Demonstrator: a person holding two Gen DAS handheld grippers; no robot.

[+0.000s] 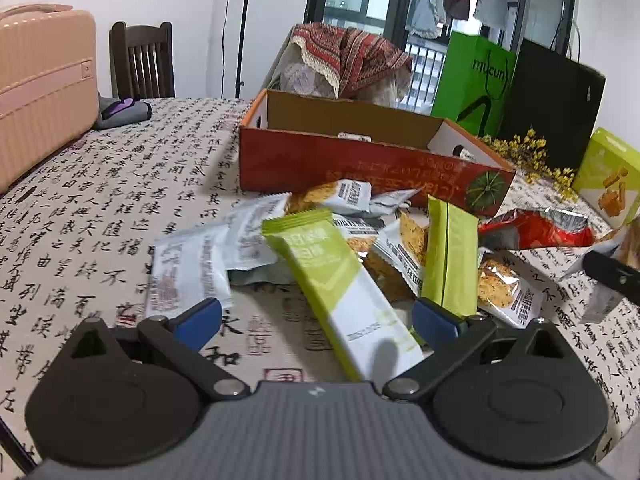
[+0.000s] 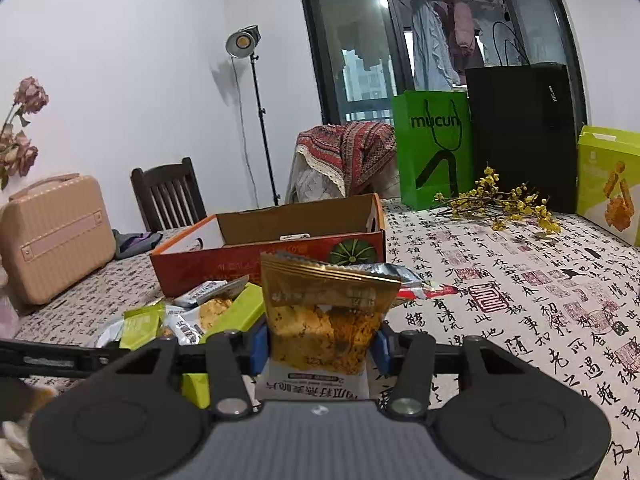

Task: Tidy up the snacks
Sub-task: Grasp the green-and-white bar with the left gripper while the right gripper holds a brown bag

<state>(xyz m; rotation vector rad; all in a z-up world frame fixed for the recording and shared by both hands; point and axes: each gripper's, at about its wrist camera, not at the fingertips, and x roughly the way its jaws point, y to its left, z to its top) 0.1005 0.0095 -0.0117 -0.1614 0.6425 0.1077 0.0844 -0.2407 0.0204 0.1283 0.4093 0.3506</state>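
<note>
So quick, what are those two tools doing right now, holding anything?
Left tool: open, holding nothing; a green-and-white bar lies between its fingers.
Right tool: closed on an orange snack packet.

Left tongs point(image 1: 316, 320) gape wide and tilt downward; right tongs point(image 2: 320, 344) are clamped, raised.

Snack packets point(image 1: 340, 264) before box point(image 1: 360, 160)

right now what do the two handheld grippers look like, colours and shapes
Both look the same. The left gripper and right gripper each have a grey ribbed body, flanked by two round matte black housings with triangular cut-outs. Black link arms on silver pivot pins carry the blue pads at the tips. A small white mark sits at the centre of each grey body. No cables, hands or sleeves show.
</note>
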